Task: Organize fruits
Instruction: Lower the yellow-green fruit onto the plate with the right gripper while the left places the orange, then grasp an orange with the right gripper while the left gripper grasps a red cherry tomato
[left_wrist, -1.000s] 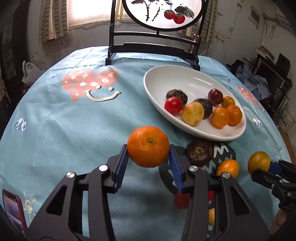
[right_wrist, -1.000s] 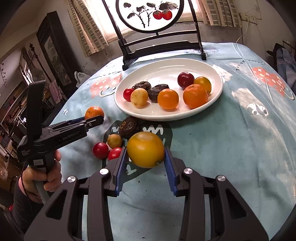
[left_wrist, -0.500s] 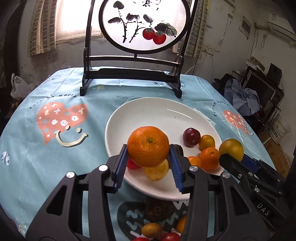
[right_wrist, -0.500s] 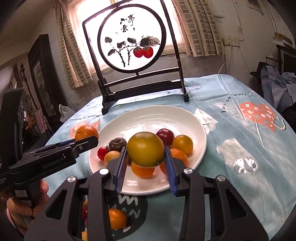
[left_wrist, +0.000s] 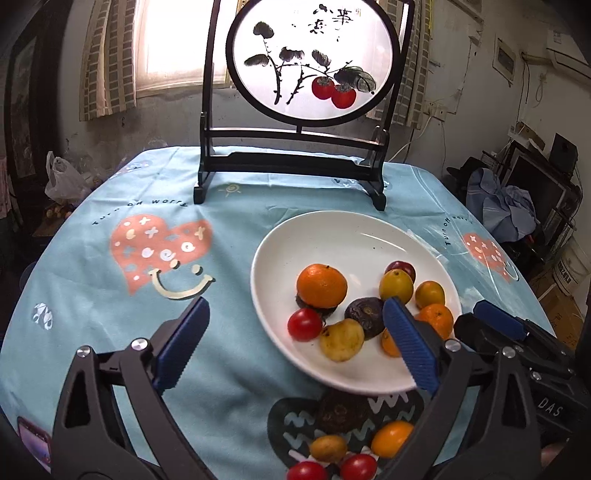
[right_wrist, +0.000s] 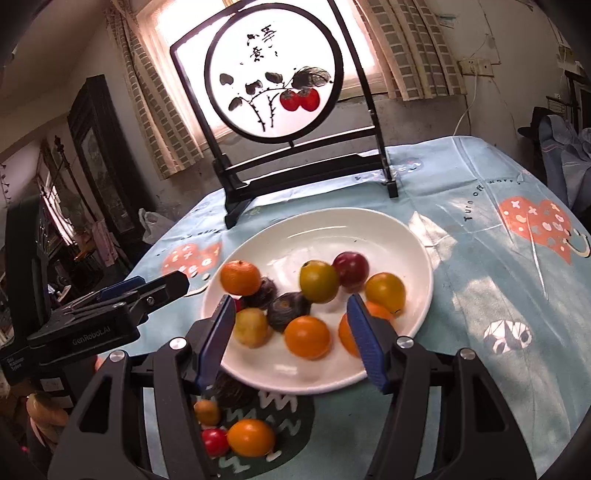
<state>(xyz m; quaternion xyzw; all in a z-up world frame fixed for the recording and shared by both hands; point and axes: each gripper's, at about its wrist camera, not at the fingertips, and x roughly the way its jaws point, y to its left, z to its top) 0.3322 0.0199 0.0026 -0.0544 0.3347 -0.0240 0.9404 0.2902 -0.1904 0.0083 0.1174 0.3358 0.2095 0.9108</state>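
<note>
A white oval plate (left_wrist: 354, 229) (right_wrist: 332, 229) on the blue tablecloth holds several fruits. A large orange (left_wrist: 321, 285) (right_wrist: 240, 277) rests on a dark fruit at the plate's left. A yellow-green fruit (left_wrist: 396, 286) (right_wrist: 319, 281) lies near a dark red one (right_wrist: 351, 268). My left gripper (left_wrist: 295, 343) is open and empty, just in front of the plate's near rim. My right gripper (right_wrist: 291, 341) is open and empty over the plate's near edge. Each gripper shows in the other's view, the right one (left_wrist: 495, 323) and the left one (right_wrist: 147, 291).
Several loose fruits lie on a dark patterned patch in front of the plate: a dark round one (left_wrist: 341, 411), small oranges (left_wrist: 391, 437) (right_wrist: 251, 437) and red tomatoes (left_wrist: 358, 466) (right_wrist: 214, 441). A framed round screen on a black stand (left_wrist: 295, 162) stands behind the plate.
Both grippers have opened. The left let go of the large orange and the right let go of the yellow-green fruit; both fruits now lie on the plate.
</note>
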